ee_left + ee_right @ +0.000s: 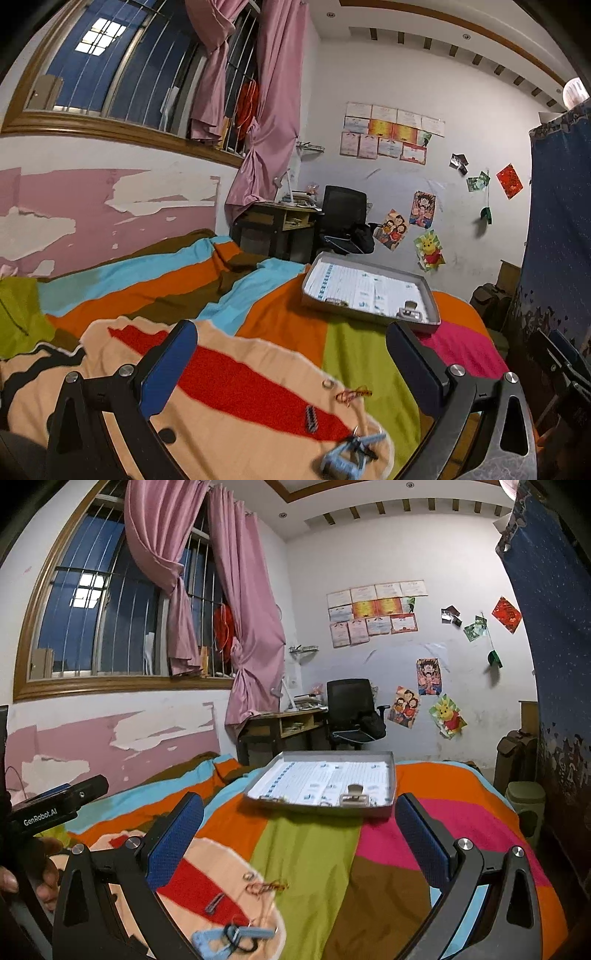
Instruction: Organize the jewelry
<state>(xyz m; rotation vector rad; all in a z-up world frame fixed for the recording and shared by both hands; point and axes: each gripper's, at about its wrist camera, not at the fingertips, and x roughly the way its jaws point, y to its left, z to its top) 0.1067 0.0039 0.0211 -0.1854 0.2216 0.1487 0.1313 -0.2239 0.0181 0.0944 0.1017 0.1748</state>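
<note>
A grey tray (pixel 432 299) (pixel 390 775) lined with printed paper lies on the bed, holding a metal clip (pixel 410 312) (pixel 354 795). Jewelry lies on a peach and red cloth (pixel 229 384) (pixel 207 871): a ring (pixel 328 383) (pixel 246 876), a red and gold cord bracelet (pixel 352 394) (pixel 267 887), a dark hair clip (pixel 311 418) (pixel 214 904) and a light blue piece (pixel 351 452) (pixel 236 936). My left gripper (pixel 291 365) is open and empty above the cloth. My right gripper (pixel 299 834) is open and empty, between cloth and tray.
The bed is covered by a striped multicolour blanket (pixel 354 354) (pixel 310 849). A desk (pixel 280 720) and a black office chair (pixel 351 709) stand by the far wall. A green bin (pixel 524 805) stands to the bed's right. The left gripper's body (pixel 55 808) shows at the left.
</note>
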